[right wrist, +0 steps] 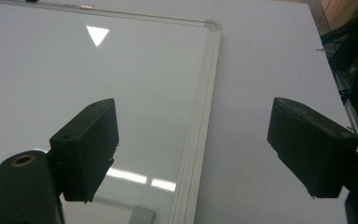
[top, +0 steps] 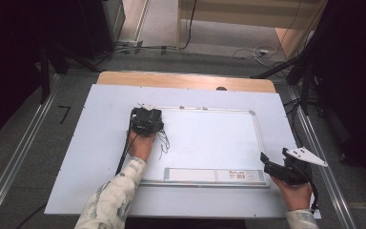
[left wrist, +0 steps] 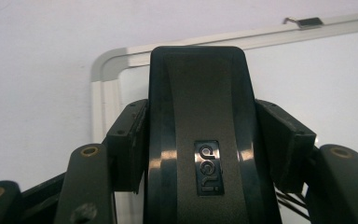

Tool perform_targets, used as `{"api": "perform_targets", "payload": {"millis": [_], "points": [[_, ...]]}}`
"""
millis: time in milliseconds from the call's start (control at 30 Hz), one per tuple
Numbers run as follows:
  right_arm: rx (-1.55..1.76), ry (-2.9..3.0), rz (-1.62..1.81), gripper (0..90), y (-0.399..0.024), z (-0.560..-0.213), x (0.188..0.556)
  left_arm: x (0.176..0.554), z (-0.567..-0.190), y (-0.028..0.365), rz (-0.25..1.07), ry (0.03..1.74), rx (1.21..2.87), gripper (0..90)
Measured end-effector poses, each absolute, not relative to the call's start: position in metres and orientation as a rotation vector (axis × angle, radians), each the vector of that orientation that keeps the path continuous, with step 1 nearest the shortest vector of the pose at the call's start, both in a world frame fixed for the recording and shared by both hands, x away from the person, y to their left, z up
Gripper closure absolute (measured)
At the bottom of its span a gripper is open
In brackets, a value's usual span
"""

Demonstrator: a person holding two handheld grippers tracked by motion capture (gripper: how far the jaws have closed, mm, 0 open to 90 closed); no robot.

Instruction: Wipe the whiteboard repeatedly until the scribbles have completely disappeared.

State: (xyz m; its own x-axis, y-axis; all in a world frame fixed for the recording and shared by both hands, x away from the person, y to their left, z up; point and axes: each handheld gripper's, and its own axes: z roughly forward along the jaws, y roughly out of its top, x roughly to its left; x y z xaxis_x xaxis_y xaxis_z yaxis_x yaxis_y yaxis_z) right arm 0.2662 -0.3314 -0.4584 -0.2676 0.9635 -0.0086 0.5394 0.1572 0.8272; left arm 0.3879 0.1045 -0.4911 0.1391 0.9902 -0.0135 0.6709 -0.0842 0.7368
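Observation:
A white-framed whiteboard (top: 209,138) lies flat on the table. My left gripper (top: 146,120) rests at the board's top left corner, shut on a black board eraser (left wrist: 200,116) with a "deli" badge; both pads (left wrist: 130,140) press its sides. Black scribbled lines (top: 163,143) mark the board just right of that hand. My right gripper (top: 274,156) hovers at the board's lower right corner, open, with nothing between its jaws. In the right gripper view the board's right frame edge (right wrist: 205,93) runs between the two open pads (right wrist: 88,144).
A grey tray strip (top: 214,175) runs along the board's near edge. The board sits on a white sheet (top: 100,157) over a wooden table (top: 186,78). Metal floor rails (top: 24,152) flank the table, and cables (top: 138,47) lie beyond the far edge.

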Motion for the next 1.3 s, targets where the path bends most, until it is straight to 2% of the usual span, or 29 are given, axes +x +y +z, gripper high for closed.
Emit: {"api": "perform_targets", "payload": {"millis": [500,833,1067,1300], "points": [[1.422,1.888,0.989,15.2,-0.330,-0.458,0.266,0.370,-0.490,0.065,0.622,1.494,1.903,40.8],[1.423,1.888,0.989,15.2,-0.329,-0.458,0.266,0.344,-0.491,0.046,0.600,1.422,1.946,40.9],[1.423,1.886,0.989,15.2,-0.330,-0.458,0.265,0.331,-0.492,0.061,0.592,1.403,1.954,40.9],[1.420,1.885,0.990,15.2,-0.330,-0.457,0.263,0.338,-0.493,0.089,0.632,1.459,1.928,40.8]]}}
